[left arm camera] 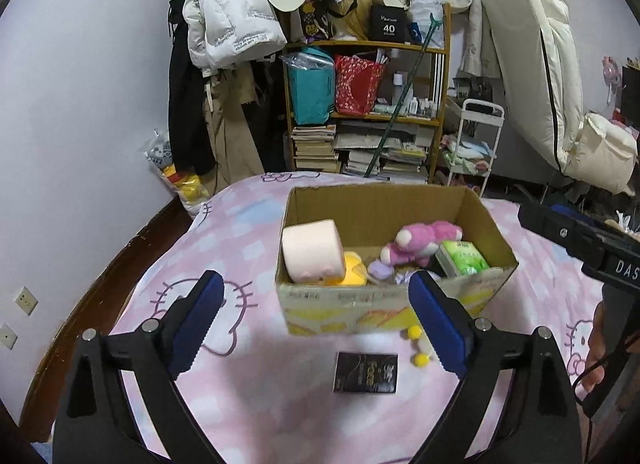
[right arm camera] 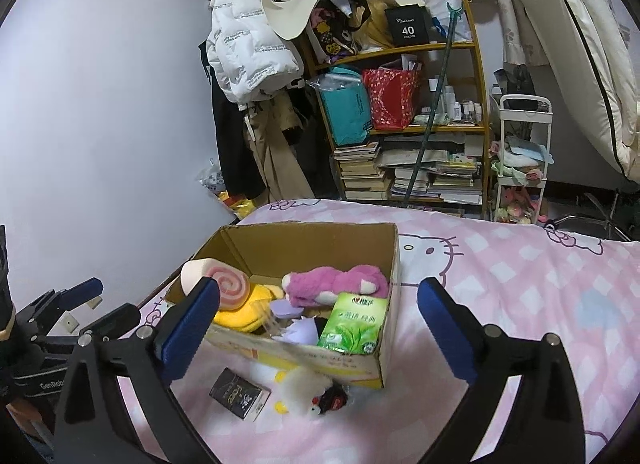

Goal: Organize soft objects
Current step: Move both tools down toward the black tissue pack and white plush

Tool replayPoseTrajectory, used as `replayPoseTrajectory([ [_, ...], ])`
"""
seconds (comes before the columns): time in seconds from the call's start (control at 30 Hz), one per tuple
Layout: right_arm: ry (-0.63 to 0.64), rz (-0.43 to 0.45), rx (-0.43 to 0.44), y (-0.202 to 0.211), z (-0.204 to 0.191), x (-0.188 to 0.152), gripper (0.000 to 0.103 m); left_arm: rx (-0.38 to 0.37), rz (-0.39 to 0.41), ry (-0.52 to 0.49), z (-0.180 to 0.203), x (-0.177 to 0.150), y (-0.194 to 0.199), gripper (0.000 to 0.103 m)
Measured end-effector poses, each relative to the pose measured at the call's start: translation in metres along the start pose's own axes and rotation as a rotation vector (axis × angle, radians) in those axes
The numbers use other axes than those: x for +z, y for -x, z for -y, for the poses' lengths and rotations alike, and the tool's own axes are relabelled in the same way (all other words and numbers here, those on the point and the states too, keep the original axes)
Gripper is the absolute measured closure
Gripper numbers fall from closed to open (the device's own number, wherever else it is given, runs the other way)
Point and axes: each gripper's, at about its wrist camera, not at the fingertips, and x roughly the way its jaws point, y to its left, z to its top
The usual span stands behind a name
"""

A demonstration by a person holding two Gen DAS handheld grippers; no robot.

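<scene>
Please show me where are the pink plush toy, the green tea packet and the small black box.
pink plush toy (right arm camera: 336,282): right wrist view, on its body, inside the cardboard box.
green tea packet (right arm camera: 354,324): right wrist view, on its printed front.
small black box (left arm camera: 366,373): left wrist view, on its top face, on the bedspread.

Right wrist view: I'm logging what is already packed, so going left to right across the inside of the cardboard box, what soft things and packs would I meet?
Pink swirl roll cushion → yellow plush → pink plush bear. The green tea-print pack sits in front of the bear, at the box's right end.
</scene>
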Motion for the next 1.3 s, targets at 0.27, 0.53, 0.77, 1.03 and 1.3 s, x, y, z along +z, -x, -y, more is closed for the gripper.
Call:
replayPoseTrajectory([
  [0.27, -0.002, -0.022, -0.003, 0.011, -0.005, -0.011, 0.0, 0.005, -0.047, -0.006, -0.001, -0.016, 0.015, 0.01],
  [0.53, 0.014, -0.053, -0.011, 0.014, -0.01, -0.023, 0.0, 0.013, -0.093, -0.027, 0.002, -0.029, 0.019, 0.01],
  [0.77, 0.023, -0.079, -0.029, 0.008, -0.01, -0.032, 0.0, 0.013, -0.127, -0.045, 0.008, -0.035, 0.007, 0.01],
  [1.03, 0.021, -0.131, -0.051, -0.009, -0.003, -0.045, 0.0, -0.027, -0.187, -0.034, 0.007, -0.039, -0.008, 0.01],
  [1.3, 0.053, -0.172, -0.054, -0.023, -0.005, -0.051, 0.0, -0.035, -0.225, -0.031, 0.004, -0.041, -0.022, 0.01],
])
